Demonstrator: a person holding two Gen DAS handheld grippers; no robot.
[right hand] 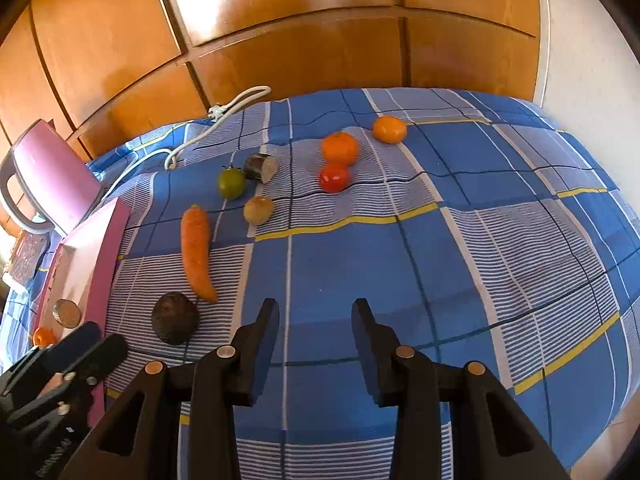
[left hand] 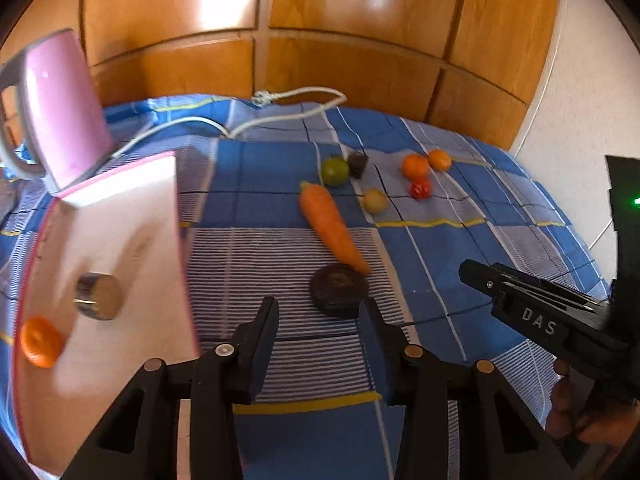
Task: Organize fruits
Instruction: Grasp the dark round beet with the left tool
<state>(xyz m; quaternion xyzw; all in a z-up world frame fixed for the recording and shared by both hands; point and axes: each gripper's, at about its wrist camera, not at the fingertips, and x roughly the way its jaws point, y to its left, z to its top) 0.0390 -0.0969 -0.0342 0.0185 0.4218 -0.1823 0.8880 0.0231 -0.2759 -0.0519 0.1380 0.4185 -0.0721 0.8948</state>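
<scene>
On the blue checked cloth lie a carrot point(left hand: 334, 227) point(right hand: 195, 253), a dark avocado point(left hand: 339, 290) point(right hand: 175, 317), a green tomato point(left hand: 335, 171) point(right hand: 231, 183), a yellowish fruit point(left hand: 375, 201) point(right hand: 258, 210), a red tomato point(left hand: 420, 188) point(right hand: 334, 177), two oranges point(left hand: 415, 166) point(right hand: 340, 148) and a dark cut piece point(left hand: 357, 163) point(right hand: 261, 167). A pink-rimmed white tray point(left hand: 132, 216) point(right hand: 86, 252) holds a small orange point(left hand: 41, 341) point(right hand: 43, 337) and a round cut piece point(left hand: 98, 296) point(right hand: 66, 313). My left gripper point(left hand: 319, 312) is open and empty just before the avocado. My right gripper point(right hand: 314, 312) is open and empty over bare cloth.
A pink electric kettle point(left hand: 60, 108) point(right hand: 48, 176) stands behind the tray, its white cord point(left hand: 280, 114) point(right hand: 208, 128) trailing over the cloth. Wooden cabinet doors point(left hand: 320, 20) close the back. A white wall point(left hand: 580, 100) is at the right.
</scene>
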